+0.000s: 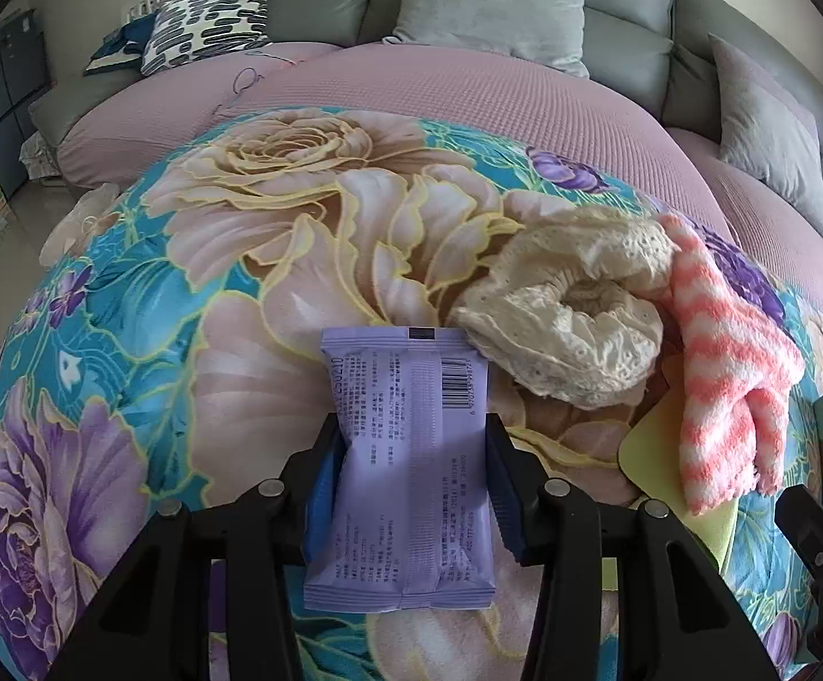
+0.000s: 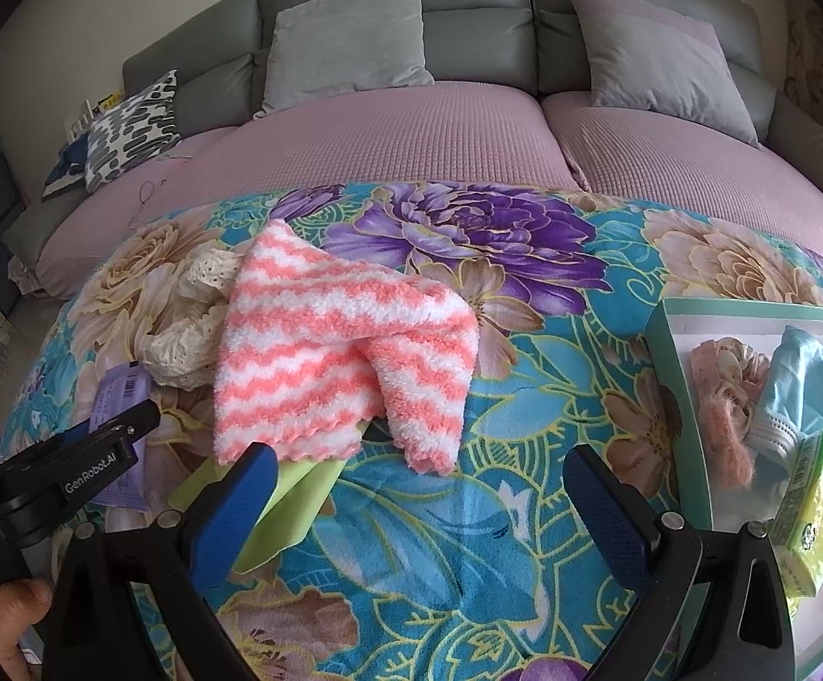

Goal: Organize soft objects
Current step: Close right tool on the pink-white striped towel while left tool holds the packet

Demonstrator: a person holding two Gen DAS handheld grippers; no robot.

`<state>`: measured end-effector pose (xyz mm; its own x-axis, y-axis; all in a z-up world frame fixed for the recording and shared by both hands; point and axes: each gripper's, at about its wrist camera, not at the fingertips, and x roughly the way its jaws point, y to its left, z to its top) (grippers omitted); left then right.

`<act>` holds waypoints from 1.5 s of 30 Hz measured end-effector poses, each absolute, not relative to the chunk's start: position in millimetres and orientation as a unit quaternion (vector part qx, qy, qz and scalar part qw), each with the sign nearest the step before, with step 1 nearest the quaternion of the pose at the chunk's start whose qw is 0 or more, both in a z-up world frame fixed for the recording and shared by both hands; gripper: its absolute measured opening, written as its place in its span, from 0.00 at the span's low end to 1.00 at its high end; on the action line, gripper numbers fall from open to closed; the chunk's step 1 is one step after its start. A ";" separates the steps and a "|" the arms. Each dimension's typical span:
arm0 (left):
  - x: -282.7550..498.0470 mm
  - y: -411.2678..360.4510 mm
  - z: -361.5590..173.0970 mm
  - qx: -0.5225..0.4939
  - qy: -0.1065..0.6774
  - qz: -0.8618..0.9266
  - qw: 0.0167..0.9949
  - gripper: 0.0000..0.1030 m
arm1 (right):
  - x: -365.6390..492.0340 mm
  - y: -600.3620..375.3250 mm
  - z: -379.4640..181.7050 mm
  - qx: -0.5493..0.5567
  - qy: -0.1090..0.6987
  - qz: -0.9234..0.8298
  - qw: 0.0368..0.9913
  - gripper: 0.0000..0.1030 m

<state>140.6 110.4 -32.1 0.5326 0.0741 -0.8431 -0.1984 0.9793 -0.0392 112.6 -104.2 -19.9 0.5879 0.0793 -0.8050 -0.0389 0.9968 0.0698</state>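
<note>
Covering the sofa, a floral blanket [image 1: 195, 295] carries a pink-striped fuzzy sock [image 2: 326, 357] and a cream lace scrunchie [image 1: 570, 312], with a teal tray [image 2: 672, 374] just beside them. The left gripper [image 1: 408, 476] pinches a purple packet [image 1: 405, 465], its long axis pointing away along the fingers, lying on the blanket. The right gripper [image 2: 417, 488] stands spread over bare blanket near the sock.
</note>
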 end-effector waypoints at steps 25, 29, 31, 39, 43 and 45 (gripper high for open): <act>127.0 134.4 3.3 -0.086 0.435 0.103 0.891 0.47 | 138.0 -78.8 -19.6 0.030 0.425 0.062 0.903 0.99; 126.3 134.9 5.6 -0.088 0.432 0.103 0.892 0.47 | 141.6 -75.0 -19.1 0.029 0.422 0.070 0.903 0.99; 126.0 135.0 6.0 -0.089 0.431 0.103 0.892 0.47 | 144.1 -72.0 -19.4 0.027 0.423 0.075 0.903 0.99; 125.8 134.8 6.4 -0.091 0.431 0.101 0.892 0.47 | 155.5 -62.2 -32.9 0.010 0.437 0.077 0.896 0.99; 126.4 133.4 5.4 -0.090 0.433 0.097 0.891 0.47 | 159.4 -59.5 -38.0 -0.003 0.438 0.068 0.896 0.99; 126.3 132.8 5.5 -0.090 0.433 0.097 0.891 0.47 | 161.7 -59.1 -40.7 -0.005 0.439 0.065 0.896 0.99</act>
